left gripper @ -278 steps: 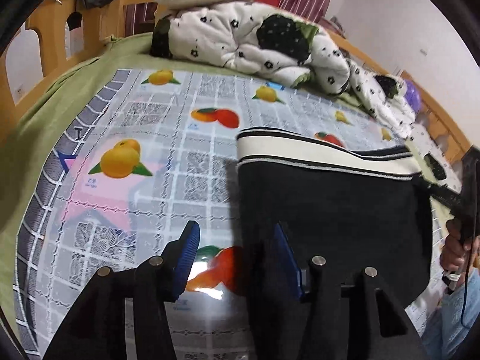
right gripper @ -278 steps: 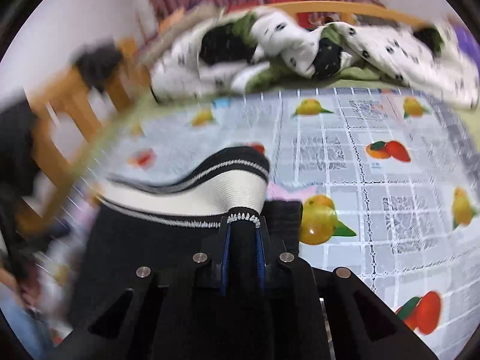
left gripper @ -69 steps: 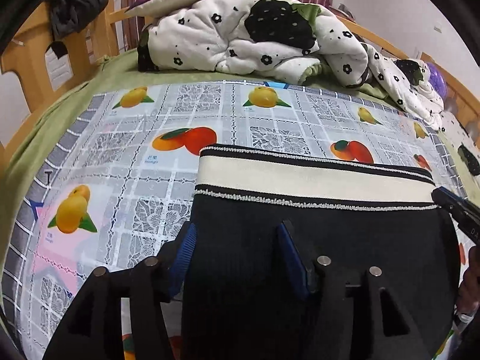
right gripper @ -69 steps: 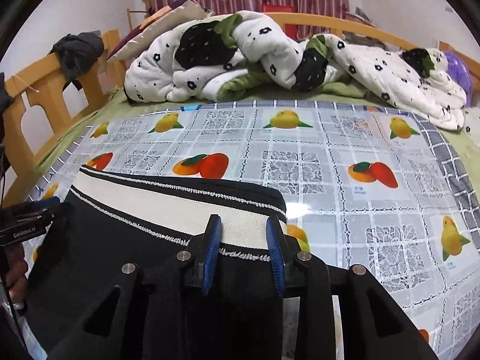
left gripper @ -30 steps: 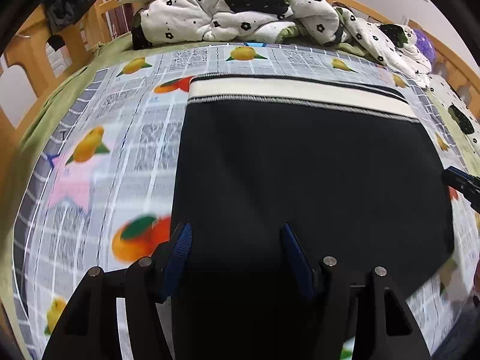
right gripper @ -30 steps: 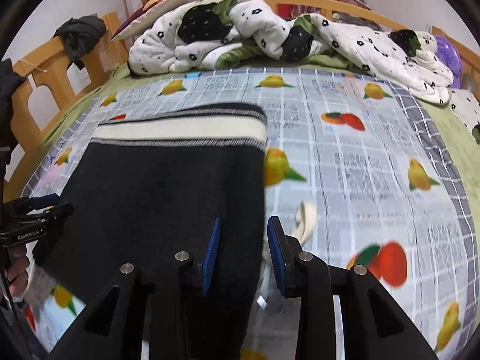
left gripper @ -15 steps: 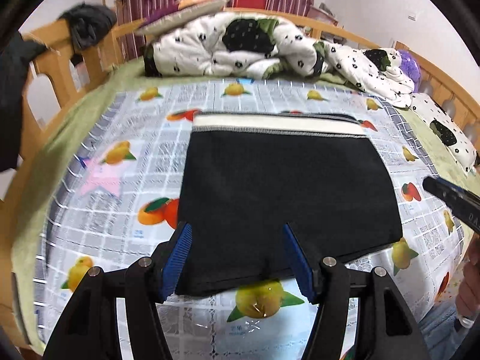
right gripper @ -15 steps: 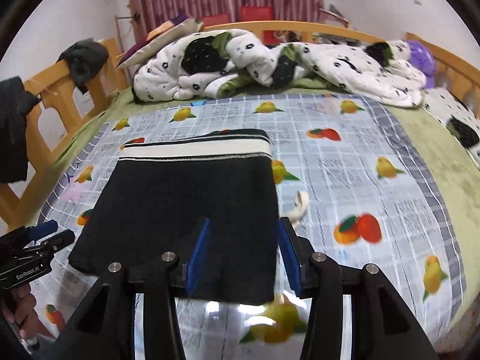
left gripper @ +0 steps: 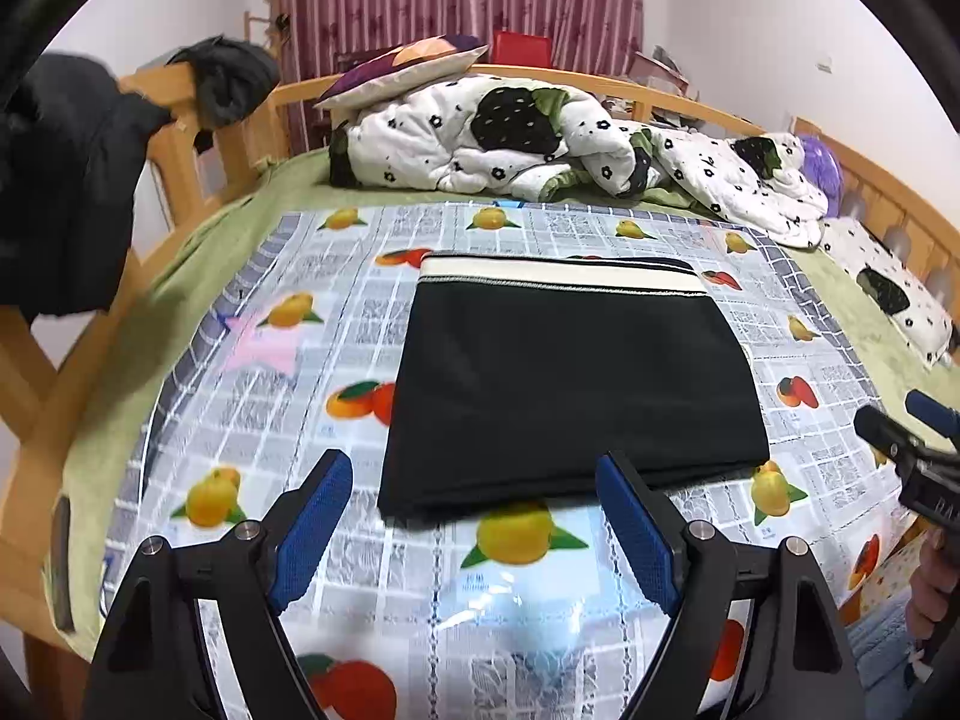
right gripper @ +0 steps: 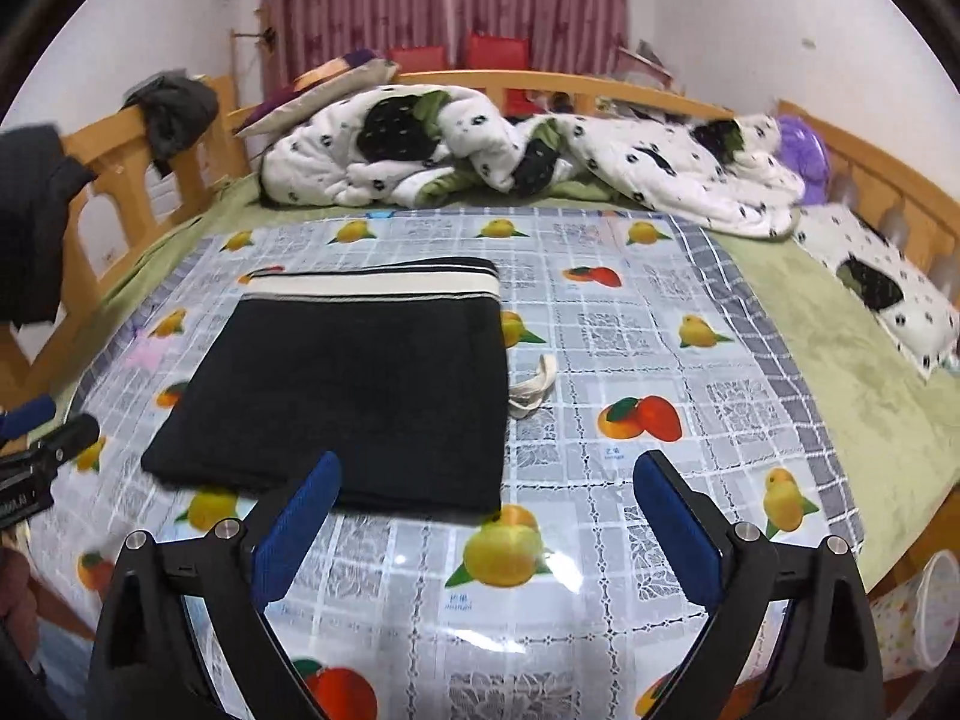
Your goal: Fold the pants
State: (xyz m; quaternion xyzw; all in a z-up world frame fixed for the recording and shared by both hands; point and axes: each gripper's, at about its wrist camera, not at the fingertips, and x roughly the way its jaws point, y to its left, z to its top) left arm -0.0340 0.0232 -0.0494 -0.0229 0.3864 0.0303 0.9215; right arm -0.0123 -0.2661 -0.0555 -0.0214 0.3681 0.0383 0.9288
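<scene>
The black pants (left gripper: 570,378) lie folded flat in a neat rectangle on the fruit-print plastic sheet (left gripper: 360,540), white striped waistband at the far edge. They also show in the right wrist view (right gripper: 354,384). A white drawstring (right gripper: 534,390) pokes out at their right side. My left gripper (left gripper: 474,516) is open and empty, raised just short of the pants' near edge. My right gripper (right gripper: 489,519) is open and empty, held back near the pants' near right corner. Each gripper shows at the edge of the other's view.
A crumpled white flowered quilt (left gripper: 540,138) and a pillow (left gripper: 408,66) lie at the far end of the bed. Wooden rails (right gripper: 108,180) with dark clothes hung on them run along the left. Green bedding (right gripper: 840,324) borders the sheet on the right.
Both grippers have let go of the pants, opened wide and pulled back and up from them. The pants now lie folded and still.
</scene>
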